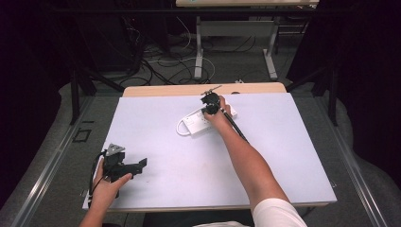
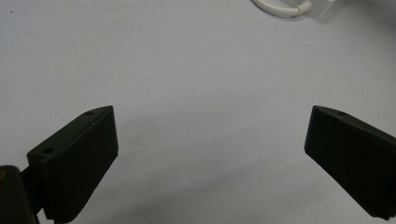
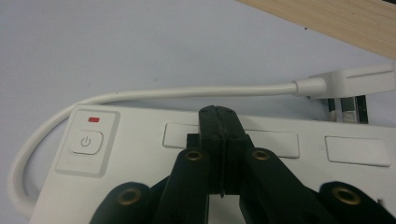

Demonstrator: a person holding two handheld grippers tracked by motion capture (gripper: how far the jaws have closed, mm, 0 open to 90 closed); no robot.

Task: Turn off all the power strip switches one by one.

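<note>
A wide, flat, matte white rectangular tabletop (image 1: 283, 156) with a pale wood strip along its far edge carried the scene. Near the far middle of it lay a smooth white plastic power strip (image 1: 201, 120), long and rectangular, with its rubbery white cable (image 3: 154, 93) looping round one end and back alongside it to a white plug (image 3: 355, 84) with metal pins, lying just beside the strip. In the right gripper view the strip showed a square switch panel with a power symbol (image 3: 85, 141) and a small red bar above it, then a row of shallow rectangular shuttered sockets.

The black right gripper (image 3: 219, 116), held in a hand, pointed down at the strip, its fingers pressed together and closed on nothing, the tips over the strip's top face.

The black left gripper (image 1: 126, 166) rested at the near left of the tabletop, well apart from the strip, its fingers (image 2: 79, 158) spread wide and empty.
</note>
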